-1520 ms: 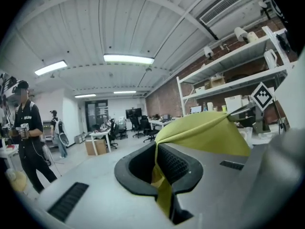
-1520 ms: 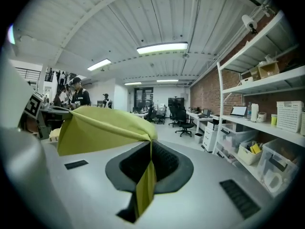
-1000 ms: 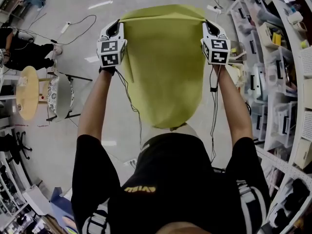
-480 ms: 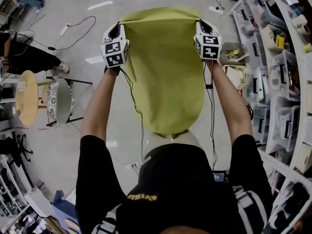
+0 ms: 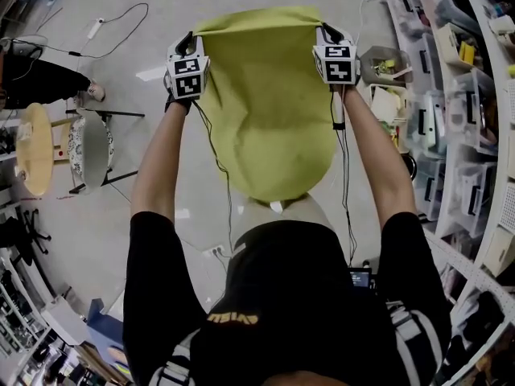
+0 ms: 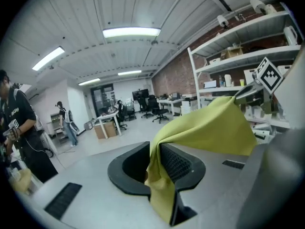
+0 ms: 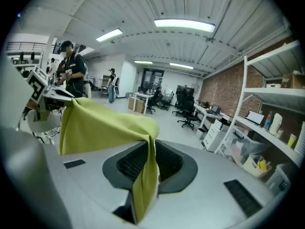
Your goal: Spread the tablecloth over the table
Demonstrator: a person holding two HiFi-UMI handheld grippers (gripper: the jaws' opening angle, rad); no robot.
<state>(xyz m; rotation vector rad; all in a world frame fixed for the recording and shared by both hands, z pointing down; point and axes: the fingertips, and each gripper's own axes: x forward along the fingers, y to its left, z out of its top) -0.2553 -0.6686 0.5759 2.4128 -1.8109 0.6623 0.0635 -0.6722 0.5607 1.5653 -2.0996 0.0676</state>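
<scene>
**Asker:** What did the head view show?

**Me:** I held the yellow-green tablecloth [image 5: 265, 111] by its far corners, the left gripper [image 5: 191, 40] on one and the right gripper [image 5: 325, 32] on the other. The far edge ran taut between them. The rest hung back toward me over a pale round top [image 5: 279, 209], which I took for the counter. Both my arms were stretched forward, nearly parallel. The grippers sat level with each other, marker cubes facing up.

**Asker:** And the left gripper view?

**Me:** A corner of the cloth passed between my fingers [image 6: 178, 162], and its tail dangled out the near side. Those fingers had just been easing apart a touch. The fabric was pinched all the same, and the sheet rose off toward the other gripper.

**Asker:** The right gripper view?

**Me:** The same, mirrored. My fingers [image 7: 131, 161] were clamped on a fold of cloth, having just loosened slightly, and the sheet led off to the left.

**Asker:** How would you do this step well?

**Me:** I judged the laying-down was at hand. I'd keep both corners level and taut and lower them evenly past the counter's far side, so the cloth lands centred. I'd let go only once it rests flat, because one side releasing early would drag it crooked.
</scene>
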